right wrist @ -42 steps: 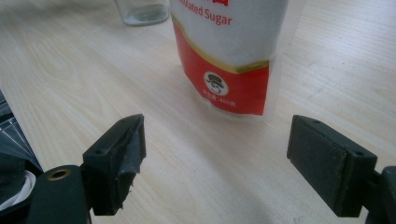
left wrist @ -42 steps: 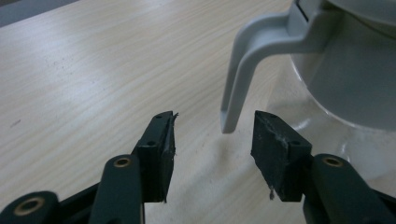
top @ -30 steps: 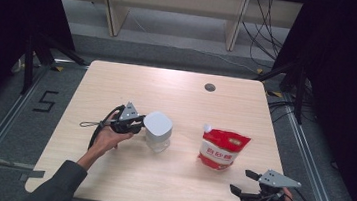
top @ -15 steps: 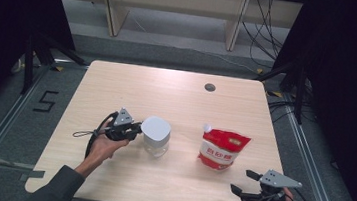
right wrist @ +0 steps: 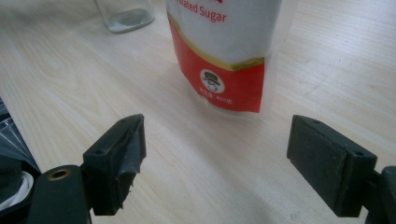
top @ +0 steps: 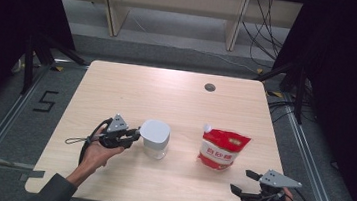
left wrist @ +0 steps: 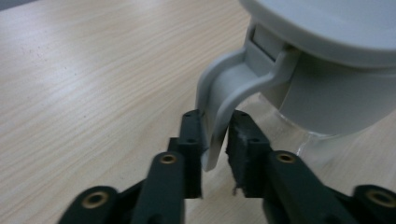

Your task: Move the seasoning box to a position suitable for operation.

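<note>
Two grippers, one in each hand. Right gripper point(top: 247, 182): nearest, at the table's near right corner, jaws spread wide with nothing between them. In its own view point(right wrist: 215, 158) bare tabletop lies between the pads, and the sugar pouch point(right wrist: 229, 51) stands just beyond, apart from both.

Left gripper point(top: 132, 137): at the near left, lying level and pointing at the jar point(top: 155, 138). Its jaws have just been opening. In its own view point(left wrist: 215, 140) the jar's one grey clasp point(left wrist: 224, 102) sits between the two pads; the left pad lies against it, the right pad stands slightly off. The grip is loosened, not a firm pinch.

One jar, clear glass with a grey lid point(left wrist: 327, 23), upright on the table at middle left, just beside the left gripper's tips. Lid is on.

One sugar pouch point(top: 222, 148), red and white, with a white spout at its top left corner. It sits right of the jar, well apart from it.

One table point(top: 167, 94), pale wood. One small dark round hole point(top: 210, 87) near its far edge, right of centre.

Beyond the table: grey floor, two floor rails at the sides, loose cables at far right.
</note>
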`<state>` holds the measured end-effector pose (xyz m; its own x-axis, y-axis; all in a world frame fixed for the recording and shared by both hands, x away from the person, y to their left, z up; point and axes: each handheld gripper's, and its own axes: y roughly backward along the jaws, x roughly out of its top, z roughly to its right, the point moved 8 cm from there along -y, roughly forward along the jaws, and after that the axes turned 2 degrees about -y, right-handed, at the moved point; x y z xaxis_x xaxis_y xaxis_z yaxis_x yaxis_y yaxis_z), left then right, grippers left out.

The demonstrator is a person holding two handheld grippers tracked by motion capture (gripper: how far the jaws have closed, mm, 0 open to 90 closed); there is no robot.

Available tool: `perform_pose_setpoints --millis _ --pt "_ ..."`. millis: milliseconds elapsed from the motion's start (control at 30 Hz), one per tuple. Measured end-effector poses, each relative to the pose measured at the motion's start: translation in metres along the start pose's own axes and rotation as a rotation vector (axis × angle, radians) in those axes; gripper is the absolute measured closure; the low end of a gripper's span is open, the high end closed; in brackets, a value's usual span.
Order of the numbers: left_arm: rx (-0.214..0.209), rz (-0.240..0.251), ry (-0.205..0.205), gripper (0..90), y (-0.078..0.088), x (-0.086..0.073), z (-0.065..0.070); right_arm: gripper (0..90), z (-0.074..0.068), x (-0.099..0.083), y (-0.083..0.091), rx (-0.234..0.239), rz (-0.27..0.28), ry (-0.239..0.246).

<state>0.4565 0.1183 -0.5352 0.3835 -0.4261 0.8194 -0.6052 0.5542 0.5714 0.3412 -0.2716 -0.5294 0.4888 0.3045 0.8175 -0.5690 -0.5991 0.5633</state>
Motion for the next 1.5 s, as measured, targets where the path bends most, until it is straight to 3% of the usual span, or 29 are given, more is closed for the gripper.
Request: perform_pose_setpoints --millis 67,133,167,233,267,300,367,567,600,667,733,800,833,933,1000,1033,1167,1233,1267,1300,1367,1400,1433,1500 --pt "0.0 0.013 0.002 59.1 -0.004 0.001 -0.002 20.5 0.001 0.0 0.0 -0.001 -0.002 0.002" --pt "-0.009 0.032 -0.066 57.3 -0.008 0.006 -0.007 20.7 0.0 0.0 -0.001 0.005 -0.003 -0.002" --pt "-0.033 0.043 -0.049 57.6 -0.01 0.007 -0.004 20.7 -0.002 -0.001 0.0 0.01 -0.015 -0.015" --pt "-0.038 0.031 -0.094 59.9 -0.011 0.007 -0.006 20.7 0.002 0.0 -0.002 0.002 0.006 0.016" --pt "-0.038 0.031 -0.094 61.6 -0.011 0.007 -0.006 20.7 0.002 0.0 -0.002 0.002 0.006 0.016" --pt "-0.075 0.047 -0.13 64.3 -0.013 0.009 -0.005 20.8 0.001 0.0 -0.002 0.004 0.006 0.018" --pt "-0.082 0.048 -0.119 72.4 -0.014 0.009 -0.001 20.8 0.001 0.0 -0.002 0.004 0.006 0.017" --pt "-0.113 0.044 -0.089 72.1 -0.008 0.005 0.005 20.9 0.001 0.0 -0.002 0.008 0.007 0.012" --pt "-0.113 0.032 -0.103 71.9 -0.005 0.004 0.006 21.0 0.0 0.0 -0.001 0.011 -0.003 0.002" --pt "-0.12 0.04 -0.097 71.5 -0.005 0.004 0.01 21.1 0.001 0.0 -0.002 0.012 0.003 0.006" --pt "-0.123 0.017 -0.101 71.3 -0.002 0.002 0.017 21.1 0.001 0.001 -0.002 0.01 0.007 0.008" --pt "-0.121 0.022 -0.097 71.1 -0.002 0.003 0.024 21.4 -0.002 0.0 0.0 0.016 -0.011 -0.012" --pt "-0.11 0.008 -0.089 71.0 0.001 0.003 0.03 21.7 -0.001 0.001 -0.001 0.017 0.005 0.018" --pt "-0.114 0.014 -0.092 70.7 0.003 0.003 0.034 21.7 0.0 0.003 -0.001 0.006 0.016 0.026" --pt "-0.116 0.008 -0.103 70.6 0.005 0.002 0.035 21.9 0.0 0.003 -0.001 0.008 0.015 0.026" --pt "-0.117 0.017 -0.13 70.6 0.006 0.001 0.036 21.9 -0.003 0.001 -0.001 0.016 0.002 -0.008" --pt "-0.149 0.026 -0.095 70.5 0.006 -0.001 0.047 21.8 -0.004 0.002 -0.002 0.02 0.008 -0.009" --pt "-0.157 0.021 -0.115 70.5 0.007 -0.001 0.054 21.7 -0.003 0.003 -0.003 0.018 0.001 0.005" --pt "-0.157 0.021 -0.115 70.5 0.007 -0.001 0.054 21.7 -0.003 0.003 -0.003 0.018 0.001 0.005" --pt "-0.163 0.036 -0.091 70.5 0.006 0.0 0.062 22.2 -0.005 0.004 -0.004 0.024 0.005 0.017" --pt "-0.163 0.035 -0.102 70.4 0.007 0.0 0.064 22.2 -0.006 0.005 -0.005 0.035 0.008 0.026" --pt "-0.168 0.016 -0.118 70.4 0.008 -0.001 0.064 22.2 -0.008 0.004 -0.005 0.037 0.0 0.0" --pt "-0.177 0.029 -0.097 70.3 0.009 -0.001 0.07 22.2 -0.006 0.005 -0.005 0.037 0.008 0.027" --pt "-0.172 0.028 -0.11 70.3 0.01 -0.002 0.072 22.1 -0.007 0.004 -0.005 0.037 0.004 0.017"
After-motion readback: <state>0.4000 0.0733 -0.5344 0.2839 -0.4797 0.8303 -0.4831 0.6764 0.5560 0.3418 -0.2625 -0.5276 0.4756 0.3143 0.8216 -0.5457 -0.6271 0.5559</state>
